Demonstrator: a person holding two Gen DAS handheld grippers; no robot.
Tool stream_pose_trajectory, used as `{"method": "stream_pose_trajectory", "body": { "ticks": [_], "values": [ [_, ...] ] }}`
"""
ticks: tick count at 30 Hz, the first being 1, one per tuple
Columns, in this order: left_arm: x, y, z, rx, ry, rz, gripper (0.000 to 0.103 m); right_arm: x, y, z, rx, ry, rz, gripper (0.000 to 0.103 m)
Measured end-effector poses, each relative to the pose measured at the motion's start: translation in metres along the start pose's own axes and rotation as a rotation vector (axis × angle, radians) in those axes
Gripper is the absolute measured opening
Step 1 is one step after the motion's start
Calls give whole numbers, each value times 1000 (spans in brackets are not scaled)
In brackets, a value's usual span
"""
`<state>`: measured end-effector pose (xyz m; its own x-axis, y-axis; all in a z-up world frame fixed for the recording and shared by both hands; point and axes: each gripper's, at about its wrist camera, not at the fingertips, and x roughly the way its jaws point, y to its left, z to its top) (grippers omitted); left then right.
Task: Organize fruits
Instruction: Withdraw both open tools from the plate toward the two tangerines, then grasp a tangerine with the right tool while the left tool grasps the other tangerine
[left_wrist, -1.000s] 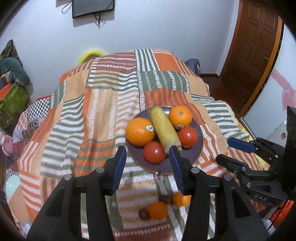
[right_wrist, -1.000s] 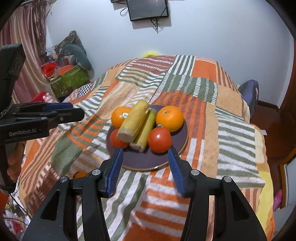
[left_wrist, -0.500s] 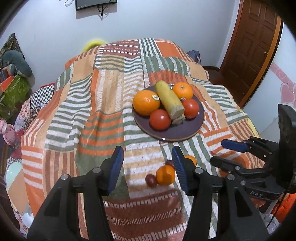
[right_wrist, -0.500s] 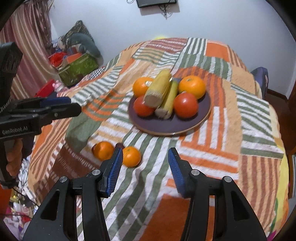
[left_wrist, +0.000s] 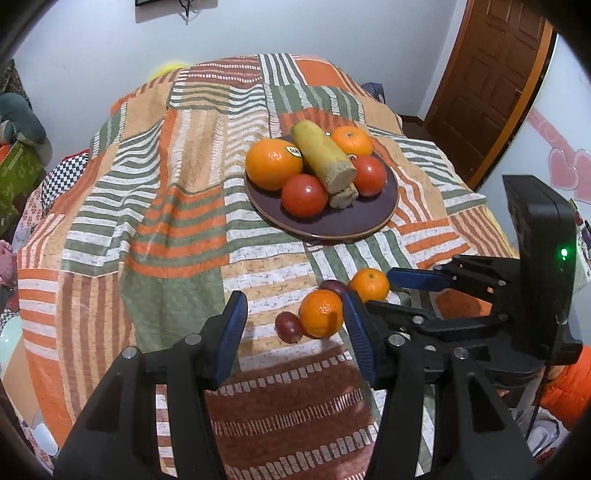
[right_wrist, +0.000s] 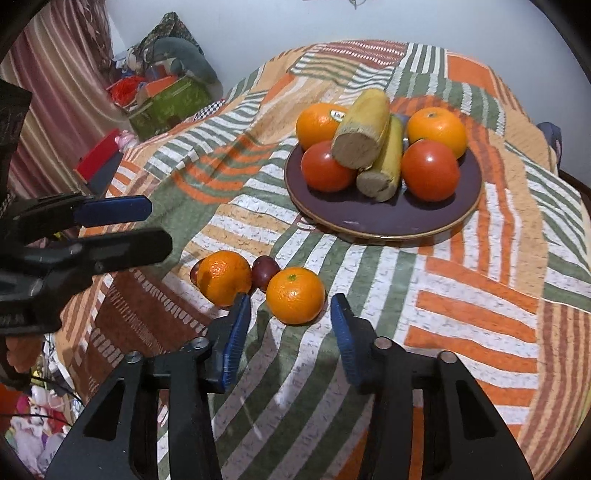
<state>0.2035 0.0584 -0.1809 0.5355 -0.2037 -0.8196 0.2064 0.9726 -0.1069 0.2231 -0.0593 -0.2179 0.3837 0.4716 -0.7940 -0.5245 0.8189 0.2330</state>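
A dark purple plate (left_wrist: 369, 225) (right_wrist: 388, 218) on the striped bedspread holds two oranges, two tomatoes and two corn cobs. Two small oranges (left_wrist: 320, 313) (left_wrist: 369, 284) and two dark plums (left_wrist: 288, 326) lie loose on the bedspread in front of it. In the right wrist view they are the left orange (right_wrist: 224, 277), the right orange (right_wrist: 295, 295) and a plum (right_wrist: 264, 271) between them. My left gripper (left_wrist: 295, 314) is open, just short of the left orange. My right gripper (right_wrist: 290, 314) is open, just short of the right orange.
The patchwork bedspread (left_wrist: 166, 206) covers a bed that drops off at the edges. A green box and clutter (right_wrist: 162, 99) lie on the floor to the left. A wooden door (left_wrist: 487, 81) stands at the back right.
Both grippers have drawn back from the plate and dropped toward the loose oranges and plums, which now sit right in front of their open fingers.
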Motion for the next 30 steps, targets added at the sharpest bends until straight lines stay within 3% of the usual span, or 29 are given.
{"method": "stream_pose_trajectory", "body": {
  "ticks": [7, 15, 23, 30],
  "values": [
    [19, 0, -3, -11, 49, -30, 53, 7, -3, 2, 3, 14, 14, 32],
    [36, -13, -4, 29, 99, -53, 53, -7, -21, -1, 40, -7, 18, 32],
    [46, -16, -2, 37, 115, -46, 33, -20, -29, -3, 52, -30, 6, 32],
    [42, -16, -3, 47, 102, -46, 32, -25, -36, -3, 70, -44, -6, 32]
  ]
}}
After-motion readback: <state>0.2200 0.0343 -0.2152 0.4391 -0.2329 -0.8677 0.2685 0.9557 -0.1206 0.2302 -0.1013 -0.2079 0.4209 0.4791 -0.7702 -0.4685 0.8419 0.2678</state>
